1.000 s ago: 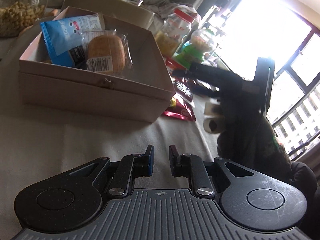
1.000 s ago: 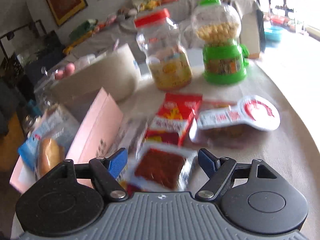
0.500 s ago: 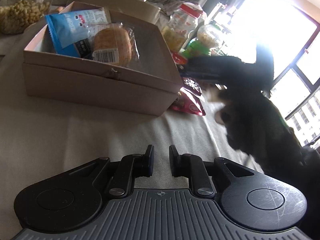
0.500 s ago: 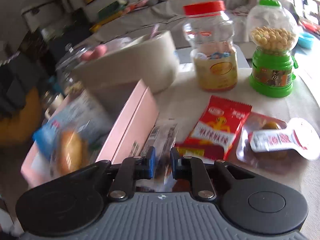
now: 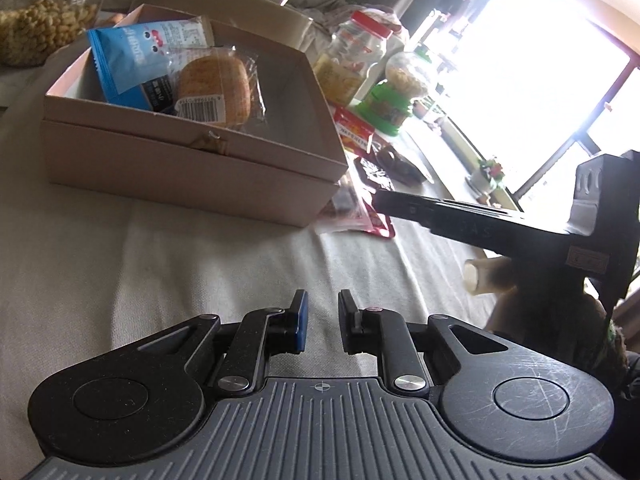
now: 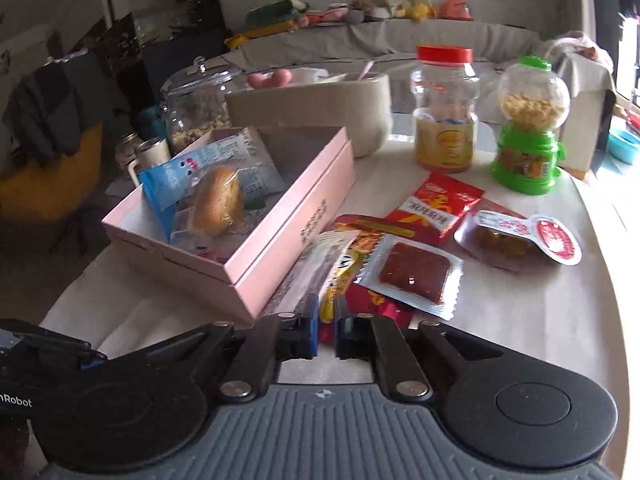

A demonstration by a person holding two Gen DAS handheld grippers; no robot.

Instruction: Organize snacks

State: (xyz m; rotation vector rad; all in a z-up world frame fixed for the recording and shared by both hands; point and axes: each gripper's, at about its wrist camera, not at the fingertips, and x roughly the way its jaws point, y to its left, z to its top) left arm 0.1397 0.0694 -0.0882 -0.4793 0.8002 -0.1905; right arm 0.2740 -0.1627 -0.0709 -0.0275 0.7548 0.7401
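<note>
A pink box (image 6: 288, 256) (image 5: 180, 160) stands open on the table, with a blue packet (image 6: 168, 180) and a wrapped bun (image 6: 216, 204) inside. Right of it lie loose snacks: a white and yellow packet (image 6: 320, 264), a clear packet with a red-brown slab (image 6: 412, 272), a red packet (image 6: 436, 204) and a sealed tray (image 6: 516, 236). My right gripper (image 6: 327, 328) is shut on the near end of the white and yellow packet, close to the box's near corner. My left gripper (image 5: 322, 312) hovers shut over bare cloth in front of the box, holding nothing.
Behind the snacks stand a red-lidded jar (image 6: 444, 120), a green candy dispenser (image 6: 528, 132), a beige tub (image 6: 312, 108) and a glass jar of nuts (image 6: 196, 104). The table's rounded edge (image 6: 600, 280) curves along the right. A hand grips the right tool in the left wrist view.
The right gripper's jaws went from wide apart around the clear packet to shut, and it drew back and rolled. The left gripper has hardly moved.
</note>
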